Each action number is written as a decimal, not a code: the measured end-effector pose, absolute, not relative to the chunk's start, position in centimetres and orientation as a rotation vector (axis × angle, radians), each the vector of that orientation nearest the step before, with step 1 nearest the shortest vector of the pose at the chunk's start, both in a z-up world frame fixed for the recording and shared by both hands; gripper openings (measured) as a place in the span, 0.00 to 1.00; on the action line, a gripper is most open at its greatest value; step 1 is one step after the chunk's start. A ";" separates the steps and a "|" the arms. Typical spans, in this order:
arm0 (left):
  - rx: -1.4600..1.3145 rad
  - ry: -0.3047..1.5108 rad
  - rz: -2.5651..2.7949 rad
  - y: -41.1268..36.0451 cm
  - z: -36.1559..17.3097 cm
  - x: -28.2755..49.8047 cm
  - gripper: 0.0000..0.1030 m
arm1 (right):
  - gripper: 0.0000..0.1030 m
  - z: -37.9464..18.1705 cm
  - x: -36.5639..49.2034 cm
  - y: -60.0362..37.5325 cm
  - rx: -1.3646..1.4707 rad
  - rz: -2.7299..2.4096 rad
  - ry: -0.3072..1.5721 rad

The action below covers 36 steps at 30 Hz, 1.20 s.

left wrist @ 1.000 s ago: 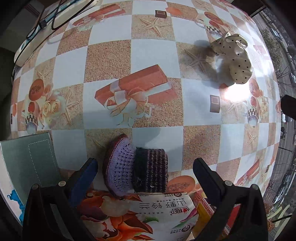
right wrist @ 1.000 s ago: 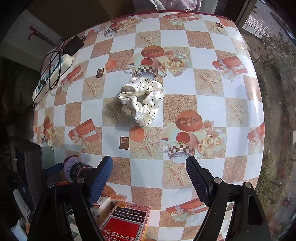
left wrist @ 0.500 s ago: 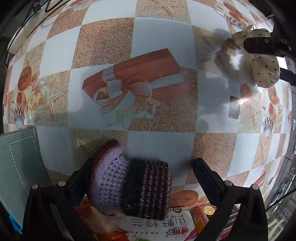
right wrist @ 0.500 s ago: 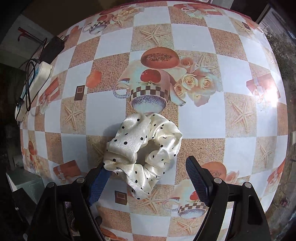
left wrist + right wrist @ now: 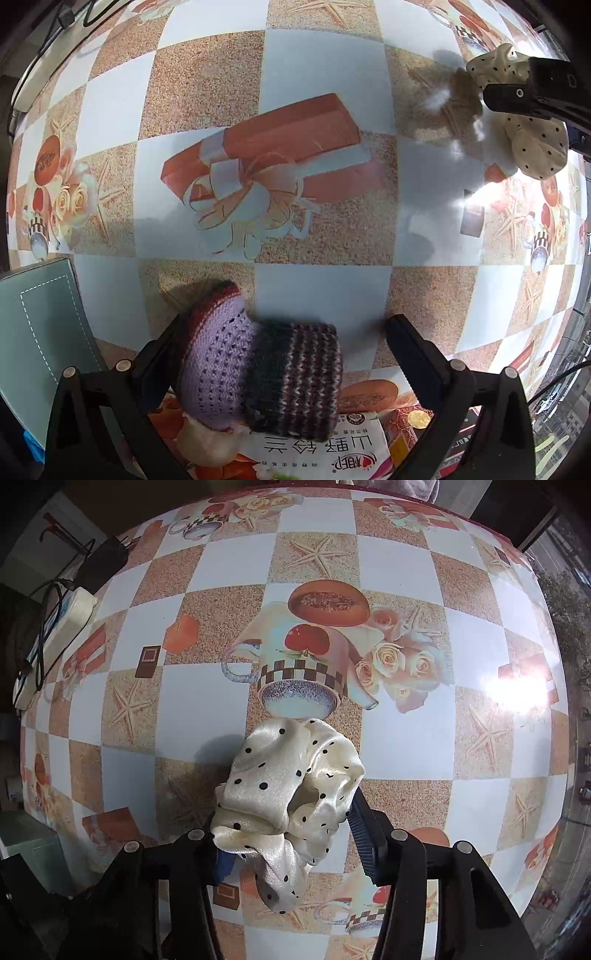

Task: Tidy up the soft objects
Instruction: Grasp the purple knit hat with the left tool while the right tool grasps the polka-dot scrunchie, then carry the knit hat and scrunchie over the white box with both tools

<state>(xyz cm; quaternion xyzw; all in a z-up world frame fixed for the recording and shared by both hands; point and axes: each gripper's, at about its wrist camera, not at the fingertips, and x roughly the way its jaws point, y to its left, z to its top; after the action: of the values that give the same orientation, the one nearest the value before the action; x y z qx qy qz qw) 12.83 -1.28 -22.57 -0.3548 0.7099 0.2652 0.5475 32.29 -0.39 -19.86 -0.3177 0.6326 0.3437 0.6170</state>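
**A:** Two grippers in shot, both pointing down at the checkered tablecloth [image 5: 207, 709]. Where's the soft stuff right now?

**B:** The right gripper [image 5: 284, 834] has just been closing, and the cream polka-dot scrunchie [image 5: 291, 794] is bunched up between its fingers. Looks pinched on both sides, with a loose tail of satin hanging below. From the left wrist view you can see the same scrunchie [image 5: 532, 144] far off at the upper right, with the right gripper's black body across it.

**A:** And the left one?

**B:** The left gripper [image 5: 280, 354] is spread wide around a knitted cap [image 5: 258, 365], lilac at one end with a dark striped cuff. Its left finger sits right against the lilac end, while the right finger is clear of the cuff, so it isn't gripped. The cap lies partly on a printed snack bag [image 5: 317, 454] at the table's near edge, beside a grey-green stitched pad [image 5: 40, 332].
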 end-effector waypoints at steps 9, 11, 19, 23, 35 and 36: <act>-0.800 1.612 0.633 -0.9 -21.3 13.3 0.65 | 0.22 -17.2 33.4 -3.4 -0.631 0.813 1.470; -0.753 1.599 0.618 -1.1 -20.7 13.8 0.60 | 0.22 -16.5 33.7 -4.3 -0.600 0.806 1.477; -0.590 1.507 0.620 -1.5 -16.5 15.8 0.57 | 0.22 -13.6 35.0 -8.9 -0.507 0.792 1.478; -0.513 1.463 0.587 -2.6 -13.9 17.6 0.57 | 0.22 -12.5 35.1 -11.6 -0.478 0.761 1.483; -0.323 1.363 0.409 -8.4 -7.3 22.4 0.57 | 0.22 -8.8 34.0 -20.6 -0.365 0.636 1.465; -0.314 1.357 0.390 -9.0 -6.9 22.8 0.57 | 0.22 -8.5 33.8 -21.4 -0.350 0.622 1.466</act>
<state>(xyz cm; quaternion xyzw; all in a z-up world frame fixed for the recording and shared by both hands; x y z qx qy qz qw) 22.78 -9.01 -6.86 -0.1435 0.6208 0.1786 0.7498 33.84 -21.43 -8.55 -0.1561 0.6546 0.2777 0.6856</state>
